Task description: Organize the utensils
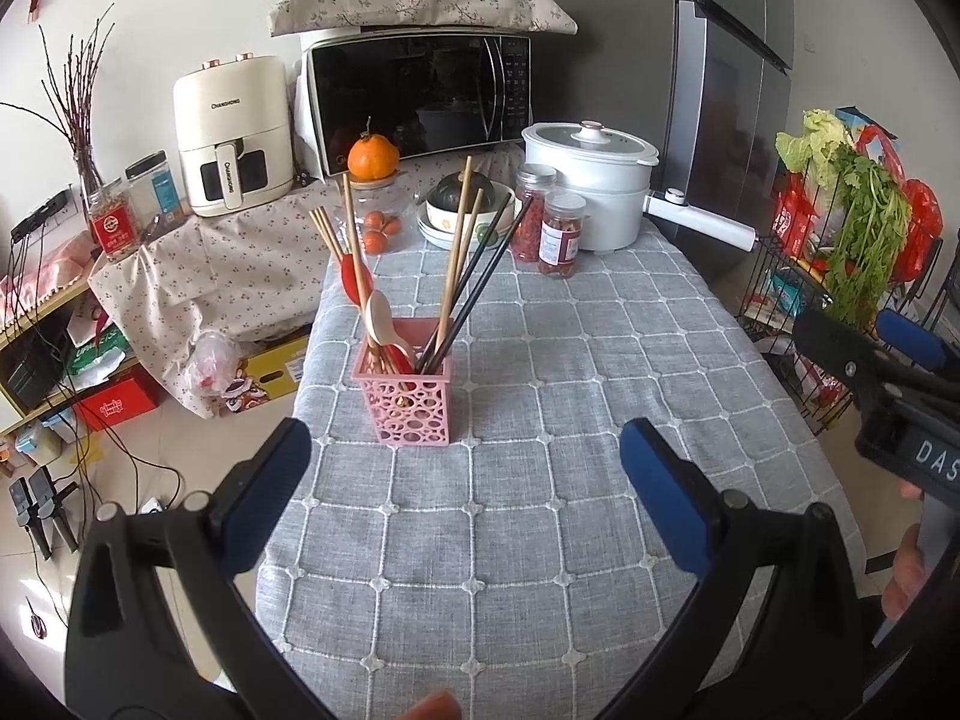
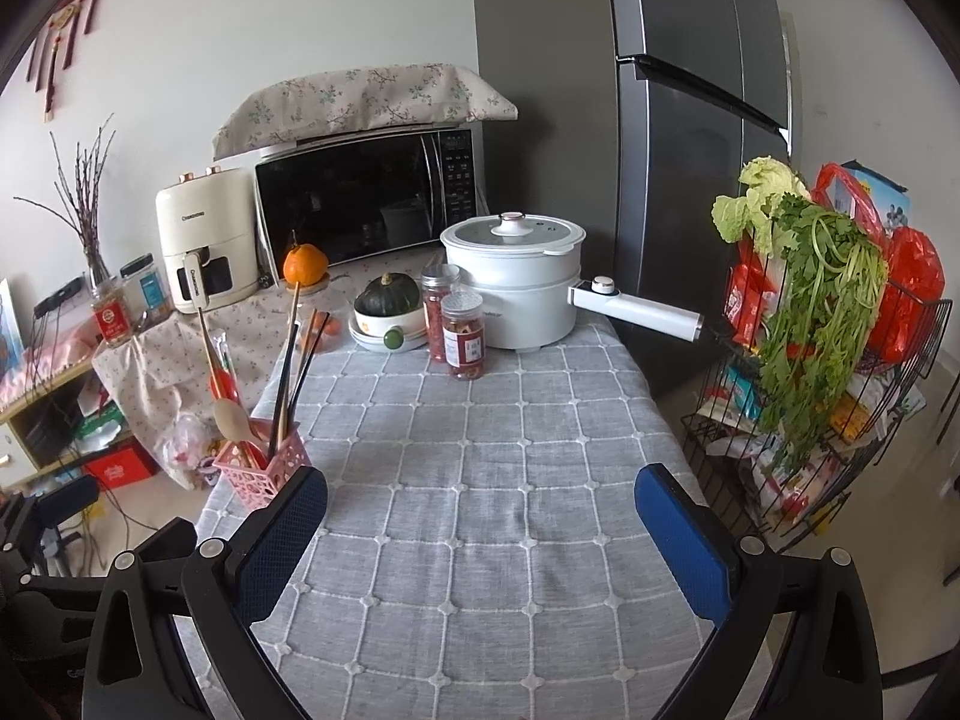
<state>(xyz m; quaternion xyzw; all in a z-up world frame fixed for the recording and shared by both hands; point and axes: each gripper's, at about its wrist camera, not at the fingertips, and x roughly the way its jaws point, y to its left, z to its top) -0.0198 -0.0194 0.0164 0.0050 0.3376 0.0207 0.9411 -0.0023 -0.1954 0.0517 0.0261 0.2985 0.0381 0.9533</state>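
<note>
We see pink holder [image 1: 403,403] upright on grey tablecloth [image 1: 540,360], near table's left edge, packed: wooden chopsticks [image 1: 457,240], black chopsticks [image 1: 480,282], wooden spoon [image 1: 379,315], red spoon [image 1: 350,276] (all leaning outward). Left gripper [image 1: 465,480] wide apart, empty, just short of holder. Right gripper [image 2: 480,531] likewise wide, empty, over bare cloth; holder [image 2: 264,474] beside its left finger. Jars [image 2: 462,333] and white pot [image 2: 516,282] at far end.

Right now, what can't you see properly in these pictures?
- Bottom of the pink basket: right wrist view, hidden behind the right gripper finger.
- Utensil tips inside the basket: left wrist view, basket walls hide them.
- Jar labels: too small to read.
</note>
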